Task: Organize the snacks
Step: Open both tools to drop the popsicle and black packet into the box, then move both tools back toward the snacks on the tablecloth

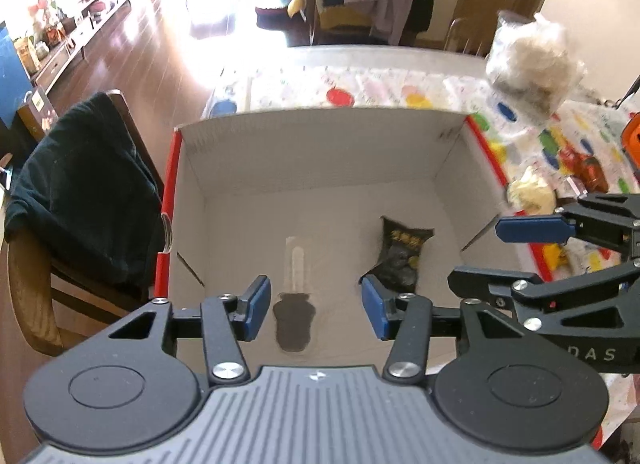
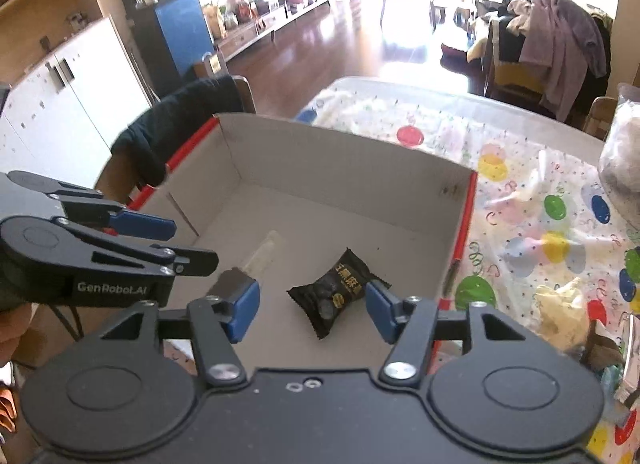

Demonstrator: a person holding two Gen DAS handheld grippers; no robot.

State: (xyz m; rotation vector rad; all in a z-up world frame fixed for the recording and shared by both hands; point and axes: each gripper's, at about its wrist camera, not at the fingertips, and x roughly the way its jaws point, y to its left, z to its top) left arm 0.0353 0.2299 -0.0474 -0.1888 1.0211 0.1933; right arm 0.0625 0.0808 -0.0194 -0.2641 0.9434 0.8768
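A grey cardboard box with red outer sides [image 1: 320,136] [image 2: 344,156] stands open on the table. Inside lie a black snack packet [image 1: 402,256] [image 2: 338,288] and a clear-wrapped snack with a dark end [image 1: 295,292] [image 2: 256,264]. My left gripper [image 1: 316,306] is open and empty above the box's near edge. My right gripper [image 2: 312,310] is open and empty above the box, over the black packet. Each gripper shows in the other's view: the right one at the right edge of the left wrist view [image 1: 532,248], the left one at the left edge of the right wrist view [image 2: 172,240].
A tablecloth with coloured dots [image 2: 540,200] covers the table. Right of the box lie a yellow snack [image 1: 532,188] [image 2: 564,304], red-wrapped snacks [image 1: 584,168] and a clear bag of pale items [image 1: 532,60]. A chair with a dark cloth [image 1: 84,192] stands left of the box.
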